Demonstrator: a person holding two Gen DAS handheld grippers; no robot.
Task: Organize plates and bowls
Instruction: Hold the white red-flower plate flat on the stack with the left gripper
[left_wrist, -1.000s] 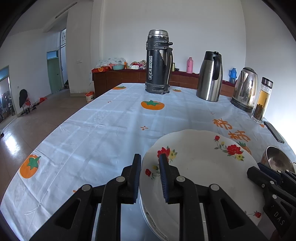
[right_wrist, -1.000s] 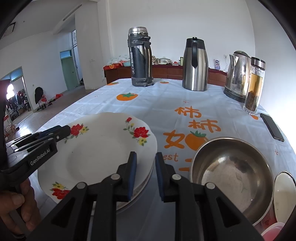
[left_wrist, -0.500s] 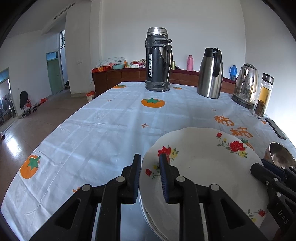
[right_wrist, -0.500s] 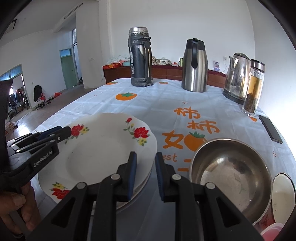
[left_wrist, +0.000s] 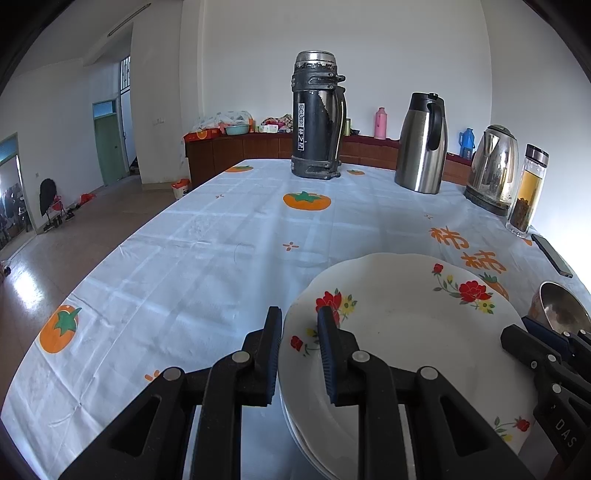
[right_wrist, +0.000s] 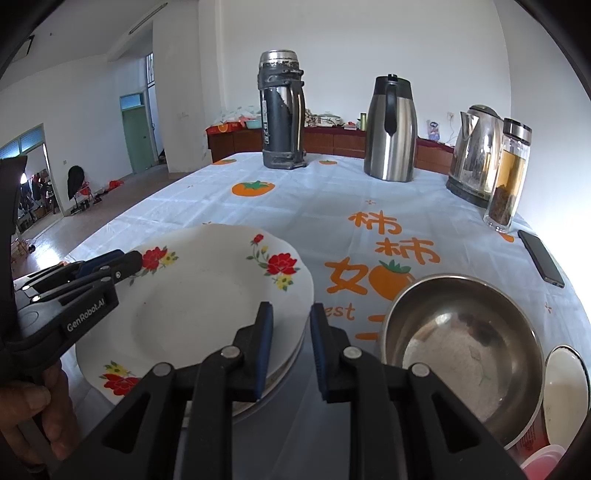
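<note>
The table (left_wrist: 207, 258) holds a stack of flowered plates (right_wrist: 207, 306) near its front edge, with a steel bowl (right_wrist: 461, 343) just to the right. The person seems to be lifting or moving the plates with both claws. The left claw (left_wrist: 299, 332) pinches the stack's left rim between its fingers. The right claw (right_wrist: 290, 328) has its fingers on either side of the right rim, closed on it too. Next, both should move together and keep the plates level.

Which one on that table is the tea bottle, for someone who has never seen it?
Look at the row of tall vessels along the far side of the table. The tea bottle stands at its right end, beside the kettle. It alone is clear glass, showing amber liquid.
</note>
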